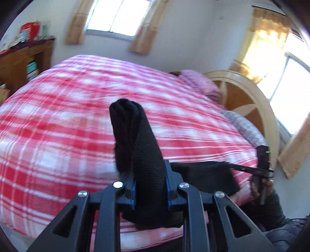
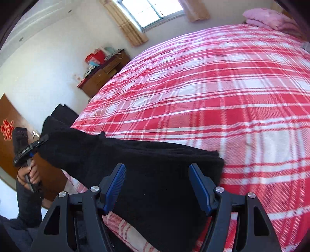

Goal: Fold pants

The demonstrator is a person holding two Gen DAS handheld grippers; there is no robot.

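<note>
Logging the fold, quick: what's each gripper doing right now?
Left gripper: closed on a bunch of the black pants, lifted off the bed.
Right gripper: open, holding nothing, jaws above the pants.

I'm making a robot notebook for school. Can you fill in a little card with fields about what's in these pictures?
Place: bedroom, bed with red and white checked cover
Clothing: black pants, near edge of the bed
Left tool: shut on a bunched end of the pants, lifted above the bed
Right tool: open, blue pads either side of the pants, not pressing
Hand: grips the left tool's handle
Far corner: folded pink blanket
Against the wall: wooden desk
</note>
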